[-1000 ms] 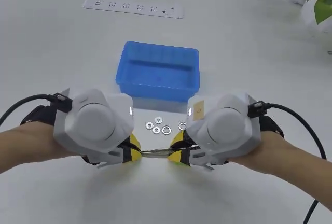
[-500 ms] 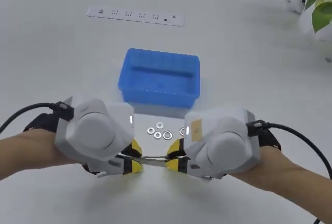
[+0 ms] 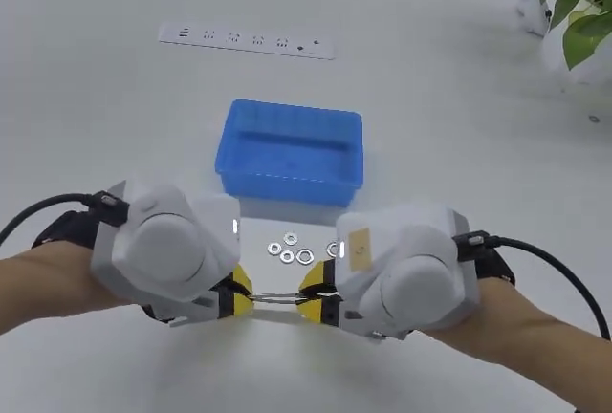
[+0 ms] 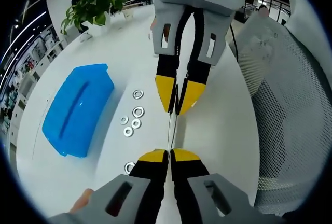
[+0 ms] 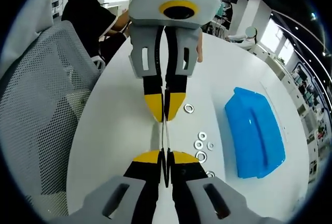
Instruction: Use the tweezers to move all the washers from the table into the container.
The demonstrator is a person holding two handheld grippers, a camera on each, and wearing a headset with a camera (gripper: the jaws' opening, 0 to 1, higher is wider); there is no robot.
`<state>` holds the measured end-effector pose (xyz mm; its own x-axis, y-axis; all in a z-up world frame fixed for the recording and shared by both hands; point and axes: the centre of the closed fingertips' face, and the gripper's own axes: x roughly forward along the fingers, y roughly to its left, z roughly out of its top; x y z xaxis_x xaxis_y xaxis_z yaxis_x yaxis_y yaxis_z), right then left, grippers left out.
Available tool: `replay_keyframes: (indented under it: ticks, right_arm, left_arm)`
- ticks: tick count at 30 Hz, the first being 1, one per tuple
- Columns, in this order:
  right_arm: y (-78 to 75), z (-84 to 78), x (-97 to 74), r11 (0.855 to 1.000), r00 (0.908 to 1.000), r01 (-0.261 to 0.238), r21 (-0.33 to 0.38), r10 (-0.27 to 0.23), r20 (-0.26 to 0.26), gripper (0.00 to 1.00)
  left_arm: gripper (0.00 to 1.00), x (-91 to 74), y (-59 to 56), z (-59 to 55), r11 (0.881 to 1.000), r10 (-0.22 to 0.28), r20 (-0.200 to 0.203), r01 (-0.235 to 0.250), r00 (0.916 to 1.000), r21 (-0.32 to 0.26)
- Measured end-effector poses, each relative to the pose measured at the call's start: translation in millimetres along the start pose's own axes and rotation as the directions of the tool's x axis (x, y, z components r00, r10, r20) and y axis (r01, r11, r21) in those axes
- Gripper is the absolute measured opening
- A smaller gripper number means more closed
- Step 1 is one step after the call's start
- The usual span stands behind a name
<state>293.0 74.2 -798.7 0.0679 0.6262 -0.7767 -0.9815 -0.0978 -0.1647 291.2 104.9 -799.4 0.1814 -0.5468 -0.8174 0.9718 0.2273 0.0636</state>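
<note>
Several washers (image 3: 287,250) lie just short of the container (image 3: 292,150) in the head view, while the left gripper (image 3: 232,295) and right gripper (image 3: 314,304) face each other, each clamped on one end of the tweezers (image 3: 275,296). Left gripper view: its jaws are pinched together on the tweezers, with the washers just beside. Right gripper view: its jaws are likewise closed on the other end. I judge one side should grip firmly across both tweezer arms before the other lets go, tips aimed at the washers.
</note>
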Motion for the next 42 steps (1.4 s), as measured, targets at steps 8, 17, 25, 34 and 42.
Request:
replay_keyframes:
  ticks: [8,17,25,34,42]
  right_arm:
    - [0.6,3.3,-0.4,1.0,0.9992,0.013,0.014,-0.013,0.039,0.07]
    - [0.6,10.1,-1.3,0.999,0.9945,0.02,0.036,-0.024,0.102,0.07]
    - [-1.1,13.0,-6.2,0.996,0.9866,0.026,0.083,-0.039,0.158,0.07]
    - [-3.3,8.5,-13.3,0.988,0.978,0.039,0.148,-0.068,0.197,0.07]
    - [-3.1,5.8,-15.5,0.987,0.9765,0.041,0.158,-0.073,0.203,0.07]
  left_arm:
    - [0.07,-20.4,-2.2,14.6,1.0,0.01,0.039,-0.011,0.9992,0.026]
    - [0.07,-38.0,-4.0,36.6,1.0,0.008,0.122,-0.011,0.9926,0.025]
    - [0.07,-42.9,-6.0,54.9,0.999,0.008,0.165,-0.016,0.9863,0.045]
    - [0.07,-37.3,-5.7,81.1,0.999,0.013,0.238,-0.023,0.9712,0.039]
    - [0.07,-33.4,-6.6,88.6,0.999,0.008,0.267,-0.017,0.9638,0.033]
